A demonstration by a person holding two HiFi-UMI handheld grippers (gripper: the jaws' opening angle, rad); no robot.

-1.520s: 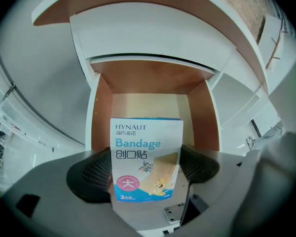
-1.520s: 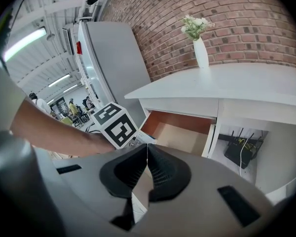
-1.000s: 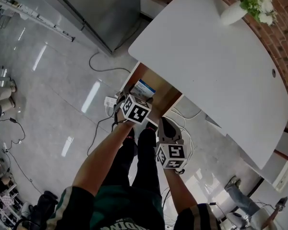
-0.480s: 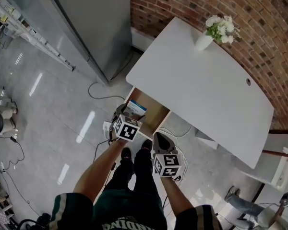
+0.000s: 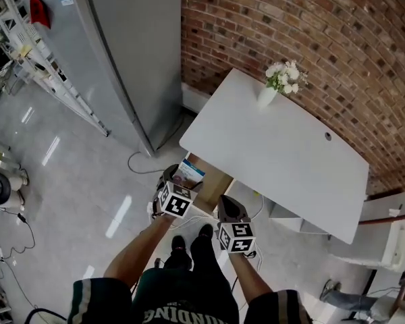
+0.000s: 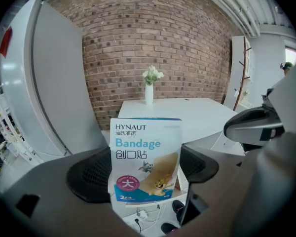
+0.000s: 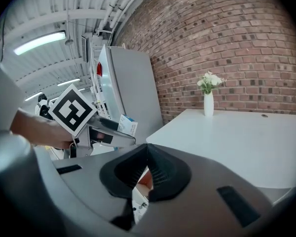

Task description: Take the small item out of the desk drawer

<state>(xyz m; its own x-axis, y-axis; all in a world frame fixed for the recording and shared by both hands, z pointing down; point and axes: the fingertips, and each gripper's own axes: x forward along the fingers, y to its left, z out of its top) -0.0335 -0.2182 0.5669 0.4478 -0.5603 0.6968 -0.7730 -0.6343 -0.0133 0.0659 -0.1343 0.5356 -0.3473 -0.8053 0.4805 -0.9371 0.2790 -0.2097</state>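
Observation:
A small blue-and-white bandage box (image 6: pixel 145 159) stands upright between the jaws of my left gripper (image 6: pixel 145 184), which is shut on it. From the head view the bandage box (image 5: pixel 191 172) is held in the left gripper (image 5: pixel 182 183) just in front of the open wooden desk drawer (image 5: pixel 216 179) under the white table (image 5: pixel 283 154). My right gripper (image 5: pixel 229 210) hovers to the right of it, jaws shut with nothing in them. In the right gripper view the jaws of the right gripper (image 7: pixel 147 154) meet at their tips, and the left gripper (image 7: pixel 113 137) with the box (image 7: pixel 128 126) shows at left.
A white vase of flowers (image 5: pixel 270 90) stands at the table's far edge by the brick wall (image 5: pixel 310 32). A tall grey cabinet (image 5: pixel 121 52) stands left of the table. Cables and a power strip (image 5: pixel 152 208) lie on the floor below the drawer.
The head view has pulled back and up, so the table and wall show more. Both grippers have drawn away from the drawer, and the left one still holds the box.

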